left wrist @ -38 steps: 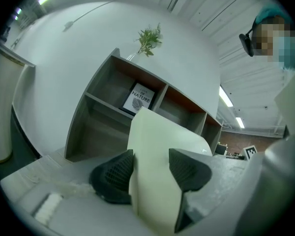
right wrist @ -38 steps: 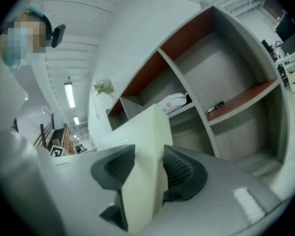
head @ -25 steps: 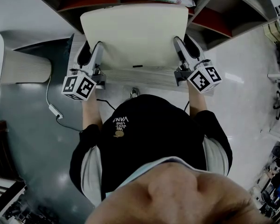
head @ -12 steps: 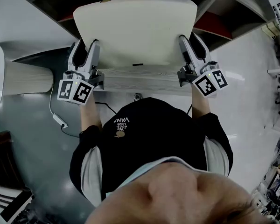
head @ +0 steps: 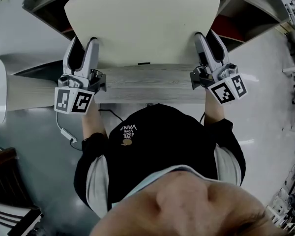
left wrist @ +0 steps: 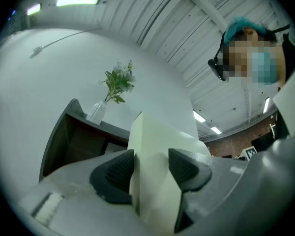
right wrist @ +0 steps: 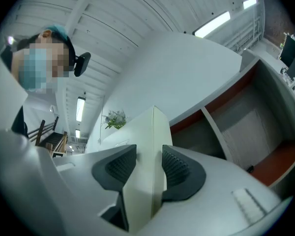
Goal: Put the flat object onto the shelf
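Nearest the head camera, a black shirt sleeve (head: pixel 91 146) is seen on each side, and a marker-cubed gripper is carried in each hand. The left tongs (head: pixel 84 42) are clamped on the left side edge of a thick, cream, flat rectangular panel (head: pixel 142 26). The right tongs (head: pixel 208 36) are clamped on its right side edge. In both gripper views the dark ribbed pads are pressed against the panel's two faces, with no gap.

The panel is held in the air between the two grips, face up to the head camera. Its near edge is seen over the grey wood-grain tabletop (head: pixel 147 82) and its far part in front of the shelf.

No sag is shown across the span, so the panel is judged stiff. It is also judged fairly light, perhaps foam or padded board. Its smooth faces could slide in the pads if it is tipped steeply, and its width calls for two grips. The side edges near the closer corners, as taken now, are judged the right hold, since the far edge is left free to enter first.

Beyond stands the grey open shelf with red-brown compartments (right wrist: pixel 246 127). A clear glass vase of green sprigs (left wrist: pixel 97 111) is seen on its top.
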Tool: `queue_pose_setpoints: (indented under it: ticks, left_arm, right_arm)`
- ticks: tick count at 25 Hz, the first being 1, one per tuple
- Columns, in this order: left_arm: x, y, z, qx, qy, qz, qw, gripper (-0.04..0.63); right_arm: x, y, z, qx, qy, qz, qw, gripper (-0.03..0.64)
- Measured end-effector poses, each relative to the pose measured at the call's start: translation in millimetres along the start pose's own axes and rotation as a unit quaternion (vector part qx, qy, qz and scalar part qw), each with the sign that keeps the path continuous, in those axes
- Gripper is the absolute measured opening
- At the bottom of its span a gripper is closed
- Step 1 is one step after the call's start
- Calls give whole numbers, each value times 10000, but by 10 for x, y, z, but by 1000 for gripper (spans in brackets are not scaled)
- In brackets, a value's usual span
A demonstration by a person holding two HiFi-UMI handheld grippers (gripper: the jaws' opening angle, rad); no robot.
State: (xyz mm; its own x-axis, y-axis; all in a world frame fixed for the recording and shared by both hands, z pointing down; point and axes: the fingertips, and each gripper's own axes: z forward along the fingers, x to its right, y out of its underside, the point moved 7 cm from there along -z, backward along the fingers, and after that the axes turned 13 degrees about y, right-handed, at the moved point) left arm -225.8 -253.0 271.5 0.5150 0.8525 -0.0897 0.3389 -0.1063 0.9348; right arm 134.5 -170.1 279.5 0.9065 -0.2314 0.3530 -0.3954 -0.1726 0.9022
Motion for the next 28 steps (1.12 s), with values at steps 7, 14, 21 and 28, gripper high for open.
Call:
queue_pose_setpoints:
  ticks: [7, 14, 21, 28]
  left_arm:
    - [-103, -280, 184, 231, 279, 205, 9991, 225]
    - [-212, -549, 333, 390, 575, 304, 9971, 225]
    - [-223, -881, 657, 522, 735, 461, 9949, 223]
    - [-201, -1108, 716, 684, 745, 681, 9925, 222]
  right_arm:
    - [-132, -230, 99, 342, 82, -174, 9992, 152]
    - [-321, -489, 165, 590, 175, -486, 9969, 152]
    - [-385, -939, 307, 873, 149, -814, 9927, 150]
    - [-479, -1158, 383, 1111, -33, -1014, 9886, 150]
